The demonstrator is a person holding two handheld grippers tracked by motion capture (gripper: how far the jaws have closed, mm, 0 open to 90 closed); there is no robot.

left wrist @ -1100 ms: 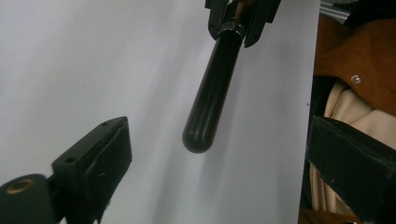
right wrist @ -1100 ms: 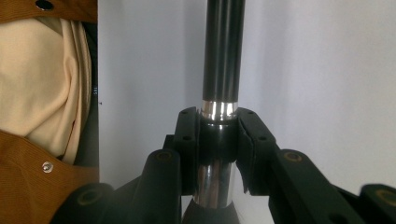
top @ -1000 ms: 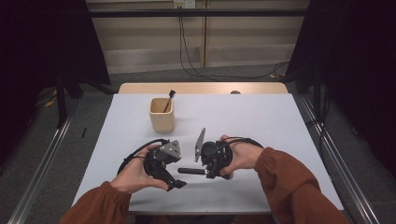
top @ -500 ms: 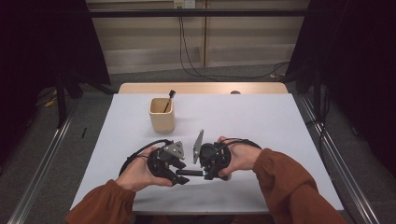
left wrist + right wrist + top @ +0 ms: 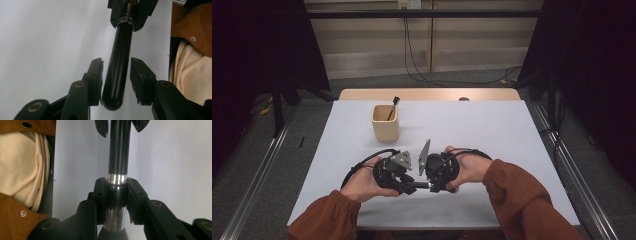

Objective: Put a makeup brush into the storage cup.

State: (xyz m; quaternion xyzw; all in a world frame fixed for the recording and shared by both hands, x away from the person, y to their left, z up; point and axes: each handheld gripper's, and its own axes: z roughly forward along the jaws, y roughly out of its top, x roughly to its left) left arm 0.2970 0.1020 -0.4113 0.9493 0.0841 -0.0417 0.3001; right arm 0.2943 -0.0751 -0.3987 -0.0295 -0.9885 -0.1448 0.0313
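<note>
The glossy black cylindrical pen with a silver band [image 5: 117, 180] was clamped tight by the right gripper [image 5: 117, 195], so it was kept steady for uncapping, probably. Around its cap end at 12 o'clock, the left gripper [image 5: 117, 75] had just been closing, pen between the jaws, pads not quite pressed on.

I am wearing rust-orange corduroy sleeves [image 5: 517, 192], with a small silver snap on the cuff, over a cream garment [image 5: 23, 167]. My left gripper [image 5: 116, 75] is showing matte black jaws with ribbed pads [image 5: 136, 75] and brass-ringed pivot screws. My right gripper [image 5: 116, 195] is showing the same black build. A grey three-cornered plate [image 5: 424, 156] is topping each body, and black cables [image 5: 362, 165] are looping off behind.
</note>
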